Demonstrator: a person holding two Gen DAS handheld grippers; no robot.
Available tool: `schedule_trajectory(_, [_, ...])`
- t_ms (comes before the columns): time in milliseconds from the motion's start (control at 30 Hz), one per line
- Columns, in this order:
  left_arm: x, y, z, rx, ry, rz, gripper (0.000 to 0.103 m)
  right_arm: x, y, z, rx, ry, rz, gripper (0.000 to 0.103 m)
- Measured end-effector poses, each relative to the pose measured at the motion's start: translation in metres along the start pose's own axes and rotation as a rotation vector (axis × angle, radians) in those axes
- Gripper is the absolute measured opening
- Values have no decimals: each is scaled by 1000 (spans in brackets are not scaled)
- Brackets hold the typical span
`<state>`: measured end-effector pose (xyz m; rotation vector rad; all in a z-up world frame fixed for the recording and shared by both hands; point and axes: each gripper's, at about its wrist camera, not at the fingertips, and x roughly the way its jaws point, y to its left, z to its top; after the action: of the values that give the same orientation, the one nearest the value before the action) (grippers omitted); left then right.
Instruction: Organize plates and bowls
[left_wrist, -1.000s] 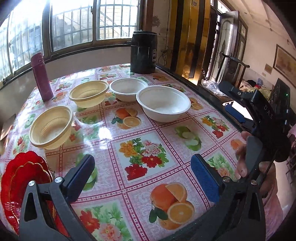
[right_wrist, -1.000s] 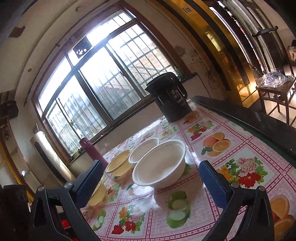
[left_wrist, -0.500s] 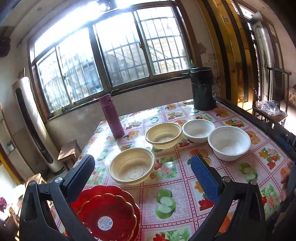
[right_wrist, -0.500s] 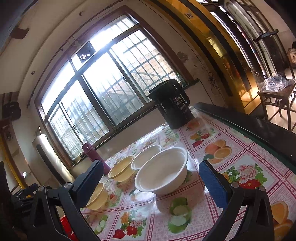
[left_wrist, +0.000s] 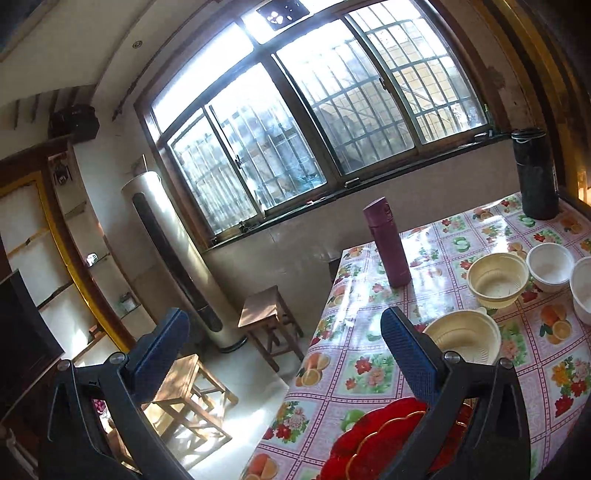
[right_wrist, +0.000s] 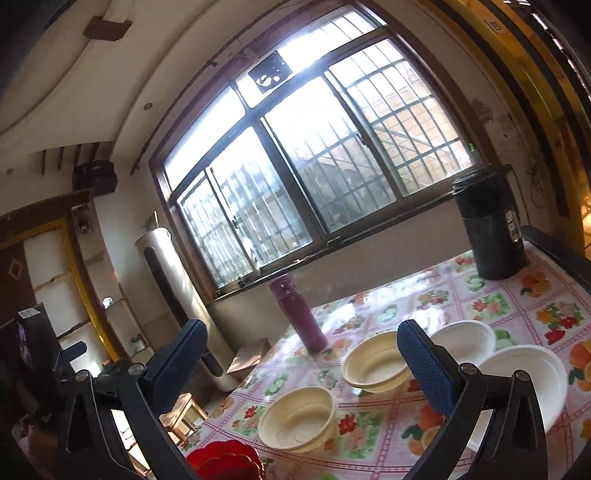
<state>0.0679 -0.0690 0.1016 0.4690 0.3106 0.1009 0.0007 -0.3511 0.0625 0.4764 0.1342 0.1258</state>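
On the flowered tablecloth stand two cream basket bowls, a near one (left_wrist: 466, 340) (right_wrist: 300, 418) and a far one (left_wrist: 497, 279) (right_wrist: 373, 362), plus a small white bowl (left_wrist: 550, 262) (right_wrist: 466, 340) and a large white bowl (left_wrist: 583, 288) (right_wrist: 532, 384). Stacked red plates (left_wrist: 373, 443) (right_wrist: 225, 461) lie at the near left edge. My left gripper (left_wrist: 284, 354) is open and empty, held above the table's left edge. My right gripper (right_wrist: 301, 360) is open and empty, held above the table short of the bowls.
A maroon flask (left_wrist: 388, 243) (right_wrist: 297, 314) stands at the back left of the table (left_wrist: 369, 369). A black kettle (left_wrist: 533, 173) (right_wrist: 489, 229) stands at the back right. Wooden stools (left_wrist: 269, 317) and a tall white fan tower (left_wrist: 173, 251) stand on the floor to the left.
Both grippers have swung left and tilted up. The left view now takes in the floor and stools beside the table. Both stay open and empty.
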Motion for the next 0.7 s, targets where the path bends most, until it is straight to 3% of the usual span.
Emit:
schedule_trajectory(167, [57, -22, 14, 20, 224, -128, 103, 94, 16, -16, 122, 218, 84, 103])
schedule_trajectory(233, [84, -35, 12, 18, 323, -198, 103, 118, 4, -36, 209, 286, 109, 103])
schedule_trajectory(367, [133, -66, -5, 67, 486, -247, 103, 147, -33, -72, 320, 419, 99, 103])
schedule_trajectory(600, [188, -106, -31, 61, 705, -300, 103, 165, -72, -94, 509, 515, 136, 102])
schedule_trajectory(700, [196, -117, -37, 54, 745, -312, 103, 171, -77, -102, 544, 547, 129, 102])
